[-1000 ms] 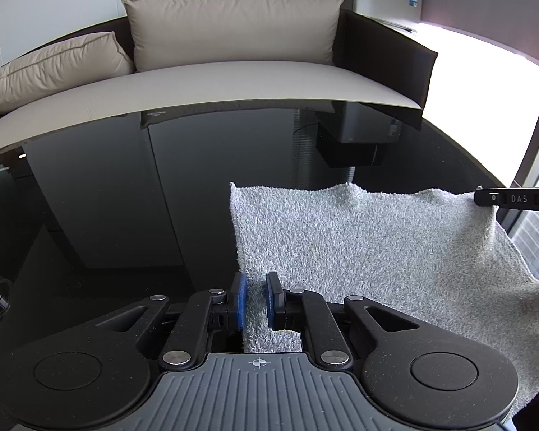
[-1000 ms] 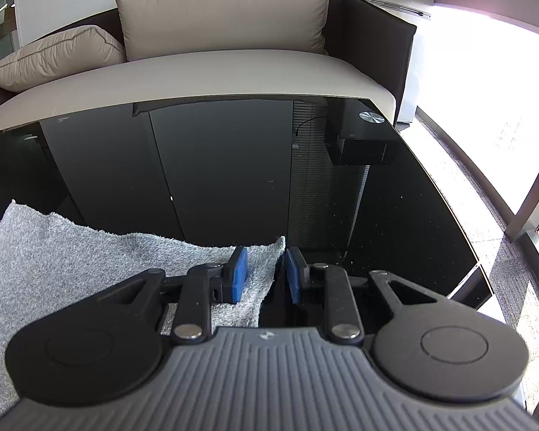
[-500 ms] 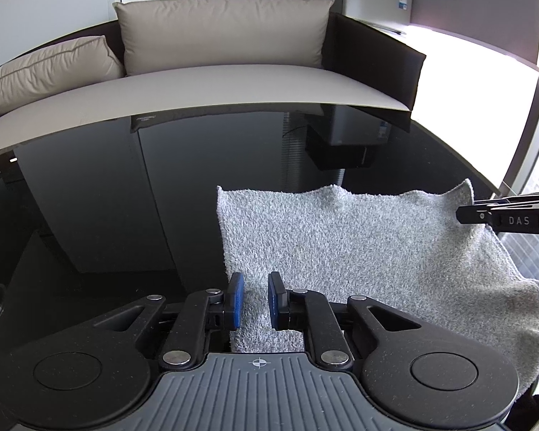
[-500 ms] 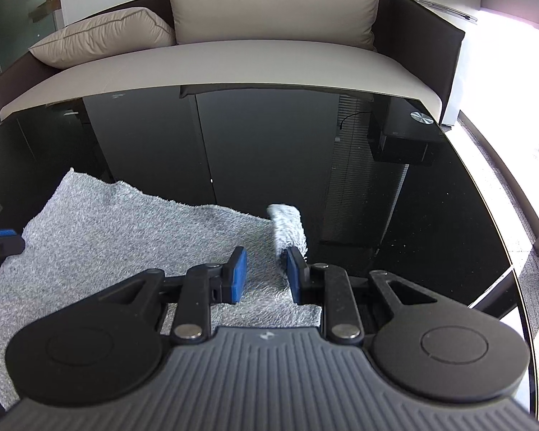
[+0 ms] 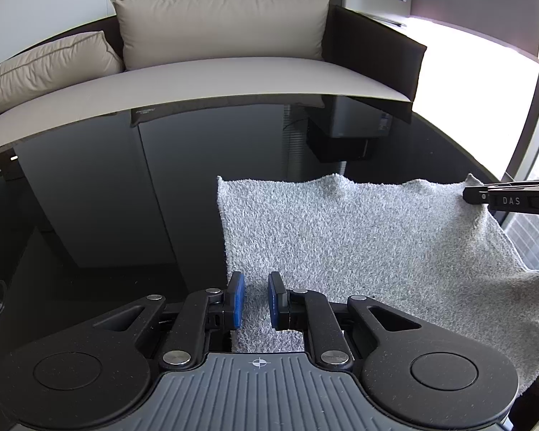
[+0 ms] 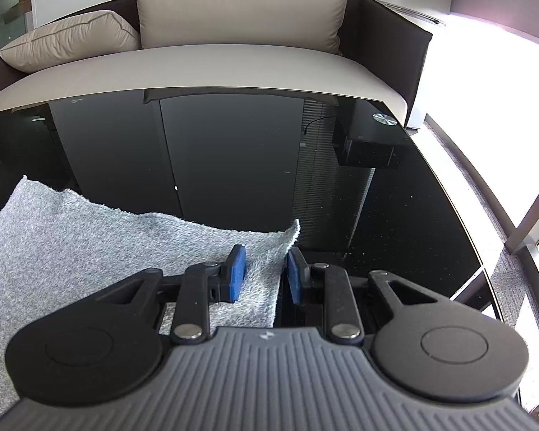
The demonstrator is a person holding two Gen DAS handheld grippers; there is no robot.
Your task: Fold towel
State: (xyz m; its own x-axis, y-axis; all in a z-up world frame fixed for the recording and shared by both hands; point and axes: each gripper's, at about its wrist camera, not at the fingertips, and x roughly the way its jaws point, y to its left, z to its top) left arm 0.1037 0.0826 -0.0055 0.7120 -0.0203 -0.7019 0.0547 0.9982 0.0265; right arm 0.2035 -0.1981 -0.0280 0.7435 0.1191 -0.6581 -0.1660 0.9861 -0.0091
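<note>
A grey terry towel (image 5: 359, 240) lies spread on a glossy black table (image 5: 107, 215). My left gripper (image 5: 256, 300) is open, its blue pads on either side of the towel's near left edge, which lies loose between them. My right gripper (image 6: 265, 273) is open over the towel's right edge (image 6: 266, 265); the far right corner sticks up a little beside its right pad. The right gripper also shows in the left wrist view (image 5: 506, 197) at the towel's far right corner.
A beige sofa (image 5: 233, 72) with two cushions stands behind the table. A black box (image 6: 370, 143) shows at the table's far right corner. The table's right edge (image 6: 463, 215) runs close to my right gripper. A bright window lies to the right.
My left gripper has opened and let go of the towel's near left edge. My right gripper has opened wider, and the curled right corner has dropped flatter.
</note>
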